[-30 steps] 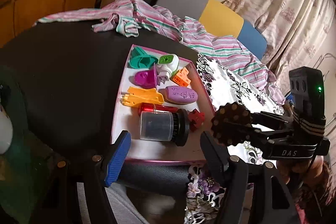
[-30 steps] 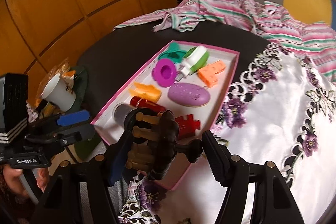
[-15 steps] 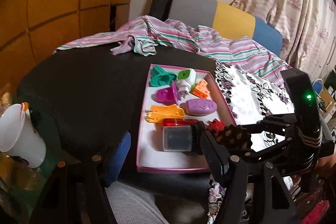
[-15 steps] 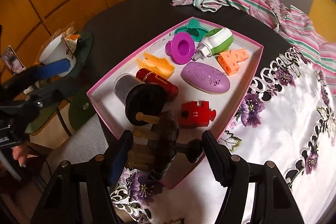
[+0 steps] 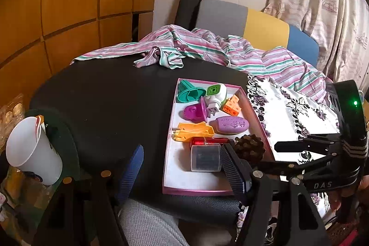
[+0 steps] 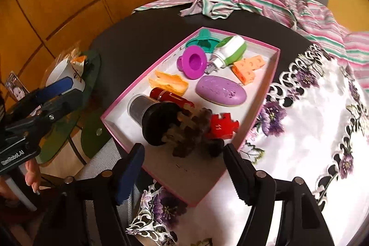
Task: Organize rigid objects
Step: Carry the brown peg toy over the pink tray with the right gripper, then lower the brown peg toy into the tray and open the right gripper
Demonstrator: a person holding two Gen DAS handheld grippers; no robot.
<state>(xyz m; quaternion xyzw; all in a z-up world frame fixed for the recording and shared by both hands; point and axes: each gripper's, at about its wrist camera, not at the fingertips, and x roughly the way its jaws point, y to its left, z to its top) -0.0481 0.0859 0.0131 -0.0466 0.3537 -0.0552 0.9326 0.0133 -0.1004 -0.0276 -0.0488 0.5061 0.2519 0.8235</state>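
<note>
Round black table (image 5: pixel 110 93) holding a pink-rimmed tray (image 6: pixel 260 112) of small toys.
Right gripper (image 6: pixel 182 160), jaws closing, hangs over the tray's near end around a brown pinecone (image 6: pixel 191 133); whether its pads press it is unclear. Left gripper (image 5: pixel 184 167) is open, empty.

A pink-rimmed tray (image 5: pixel 169 167) lies on a black surface (image 5: pixel 110 107). In it, from far to near: a teal funnel (image 5: pixel 191 93), a green-and-white plug-in device (image 5: pixel 215 93), an orange block (image 5: pixel 232 105), a magenta piece (image 5: pixel 193 111), a purple oval soap (image 5: pixel 231 125), a yellow piece (image 5: pixel 193 130), a red tube (image 5: pixel 207 141) and a clear jar (image 5: pixel 205 158) on its side. A brown pinecone (image 5: pixel 250 149) hangs over the tray's right edge. A white cup (image 5: pixel 32 150) stands at left. The left gripper (image 5: pixel 182 171) has jaws apart with nothing between them. The right gripper (image 5: pixel 322 153) reaches in from the right.
</note>
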